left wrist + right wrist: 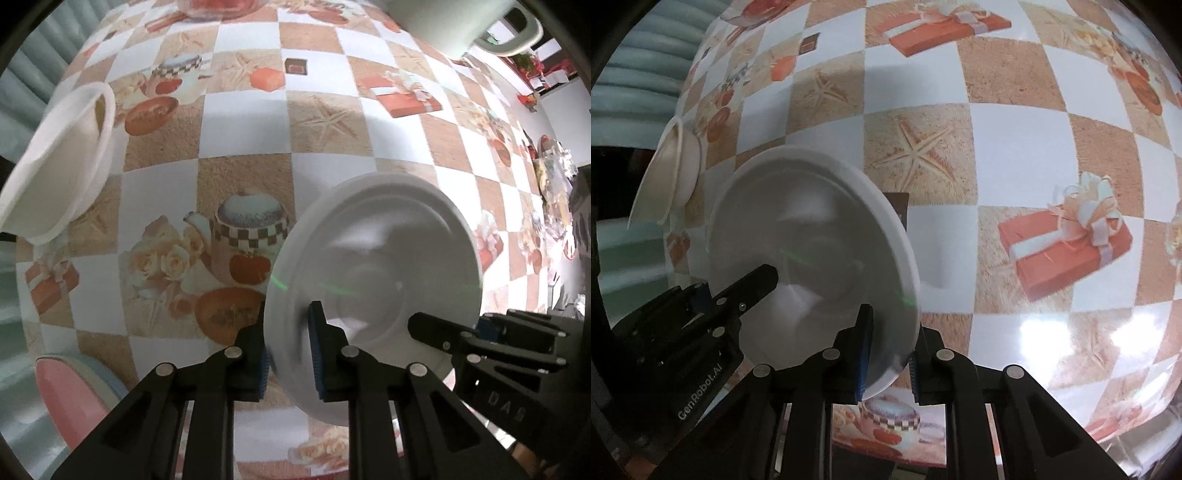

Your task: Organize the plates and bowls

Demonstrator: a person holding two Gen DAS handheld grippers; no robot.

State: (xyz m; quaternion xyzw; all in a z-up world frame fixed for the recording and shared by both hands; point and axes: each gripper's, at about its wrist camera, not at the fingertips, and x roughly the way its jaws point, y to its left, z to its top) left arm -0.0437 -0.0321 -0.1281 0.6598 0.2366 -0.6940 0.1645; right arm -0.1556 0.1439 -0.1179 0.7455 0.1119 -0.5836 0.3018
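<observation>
While both grippers (288, 347) (890, 354) clamp the plate's (376, 258) rim (opposite sides), a bowl (59, 158) stands nearby.

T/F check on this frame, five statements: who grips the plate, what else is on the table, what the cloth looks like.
1. Both grippers clamp the rim of the same white plate. True: left gripper on one edge, right gripper on the opposite.
2. The plate lies flat on the tablecloth. False: it is held above it, tilted.
3. A second white dish sits near the table's edge. True.
4. The tablecloth is plain blue. False: checkered, with teapots, starfish and gift boxes.
5. The left gripper is open and empty. False: shut on the plate.
</observation>
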